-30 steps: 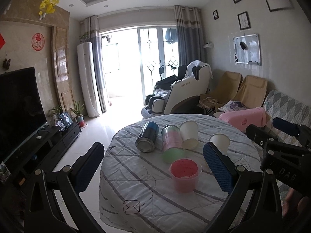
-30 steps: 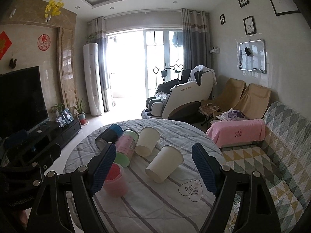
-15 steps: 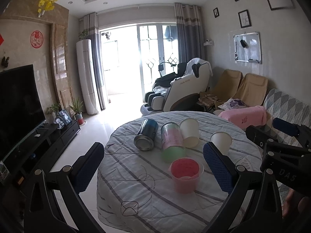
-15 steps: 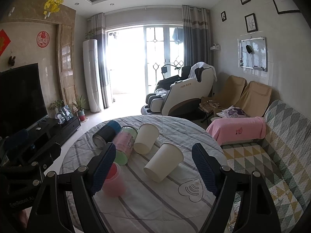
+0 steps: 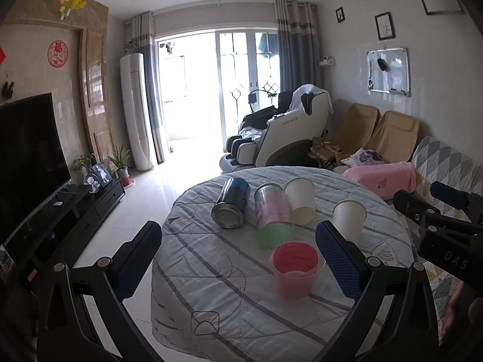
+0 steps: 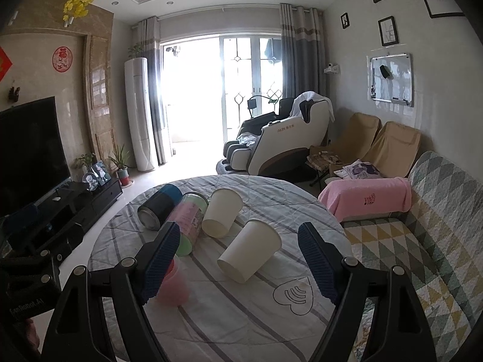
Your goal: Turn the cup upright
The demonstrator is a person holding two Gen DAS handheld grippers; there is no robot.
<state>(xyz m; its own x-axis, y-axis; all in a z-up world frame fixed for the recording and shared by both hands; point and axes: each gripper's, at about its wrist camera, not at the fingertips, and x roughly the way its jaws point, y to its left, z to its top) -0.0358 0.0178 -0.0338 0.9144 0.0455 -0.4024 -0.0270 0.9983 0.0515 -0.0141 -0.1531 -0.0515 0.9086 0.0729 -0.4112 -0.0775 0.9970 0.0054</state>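
Several cups lie on their sides on a round table with a striped cloth. A blue metal cup lies at the far left, a pink and green cup beside it, then a white paper cup. Another white paper cup lies nearer, right in front of my right gripper, which is open and empty. A pink plastic cup stands upright near my left gripper, which is open and empty above the table's near edge.
A sofa with a patchwork cover and a pink towel is right of the table. A massage chair stands beyond it. A TV on a low black cabinet is at the left, across a tiled floor.
Both grippers have drawn slightly back and up from the table, so the cups look a little lower and farther. No cup has moved. Both grippers stay open.
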